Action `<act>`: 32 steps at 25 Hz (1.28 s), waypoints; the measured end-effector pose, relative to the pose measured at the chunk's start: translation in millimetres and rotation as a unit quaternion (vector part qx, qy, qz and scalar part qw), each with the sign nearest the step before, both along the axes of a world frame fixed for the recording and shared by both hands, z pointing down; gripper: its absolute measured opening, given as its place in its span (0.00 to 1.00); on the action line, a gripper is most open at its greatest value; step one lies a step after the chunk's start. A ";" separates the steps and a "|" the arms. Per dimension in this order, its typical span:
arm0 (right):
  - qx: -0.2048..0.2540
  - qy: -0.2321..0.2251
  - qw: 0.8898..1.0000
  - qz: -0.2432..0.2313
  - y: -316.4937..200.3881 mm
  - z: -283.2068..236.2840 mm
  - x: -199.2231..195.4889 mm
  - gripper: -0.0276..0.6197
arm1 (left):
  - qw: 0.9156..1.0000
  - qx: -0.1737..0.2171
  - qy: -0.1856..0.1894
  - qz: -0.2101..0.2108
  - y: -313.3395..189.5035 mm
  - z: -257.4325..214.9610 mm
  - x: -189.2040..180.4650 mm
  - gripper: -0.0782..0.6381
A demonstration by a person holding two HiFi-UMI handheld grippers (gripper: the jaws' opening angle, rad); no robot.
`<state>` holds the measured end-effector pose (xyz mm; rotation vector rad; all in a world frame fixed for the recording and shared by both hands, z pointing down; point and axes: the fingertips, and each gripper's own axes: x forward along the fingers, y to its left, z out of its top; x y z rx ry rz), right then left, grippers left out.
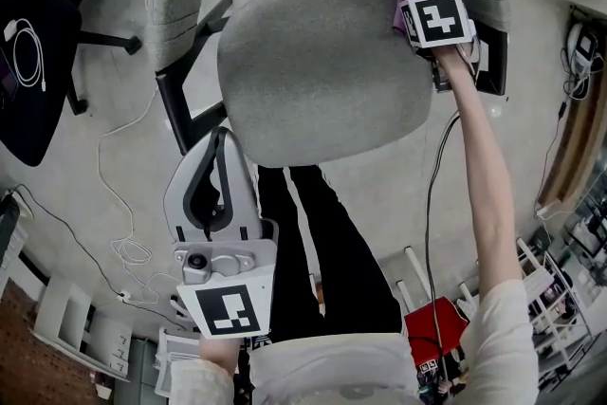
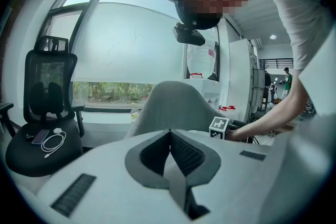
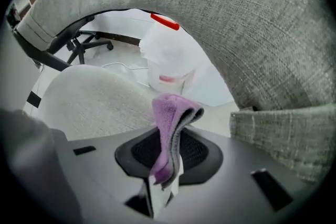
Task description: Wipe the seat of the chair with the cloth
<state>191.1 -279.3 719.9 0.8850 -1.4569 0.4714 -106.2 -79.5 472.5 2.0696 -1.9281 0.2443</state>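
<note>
Pale speckled floor (image 1: pixel 379 204) with a white cable (image 1: pixel 131 251) looping loosely across it. A black mesh office chair (image 2: pixel 47 97) stands beside a wide window (image 2: pixel 131 44), whose blind is lowered to leave a strip of greenery below. Soft daylight fills the room. At the far right stands what may be white shelving (image 1: pixel 555 285).

**Cloth at the seat's far right edge**

Your cloth (image 3: pixel 169 134) is purple, folded double and pinched upright between the jaws of your right gripper (image 1: pixel 410 12), with its top fold flopping over. It sits at the far right edge of the chair seat (image 1: pixel 318 76), a level, rounded pad of grey woven fabric. Whether it touches the seat isn't clear.
</note>
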 end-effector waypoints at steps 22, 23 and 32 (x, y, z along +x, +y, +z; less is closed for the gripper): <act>-0.172 -0.354 0.918 -0.048 192.7 -59.7 -252.0 0.18 | 0.997 0.014 -0.015 -0.078 34.7 -23.2 -41.6 0.13; -0.193 -0.356 0.913 -0.053 205.8 -50.7 -264.2 0.18 | 0.997 0.010 -0.014 -0.079 36.6 -20.2 -41.5 0.13; -0.235 -0.305 0.919 -0.082 248.0 12.2 -303.1 0.18 | 0.995 -0.009 -0.005 -0.097 55.5 -4.2 -46.6 0.13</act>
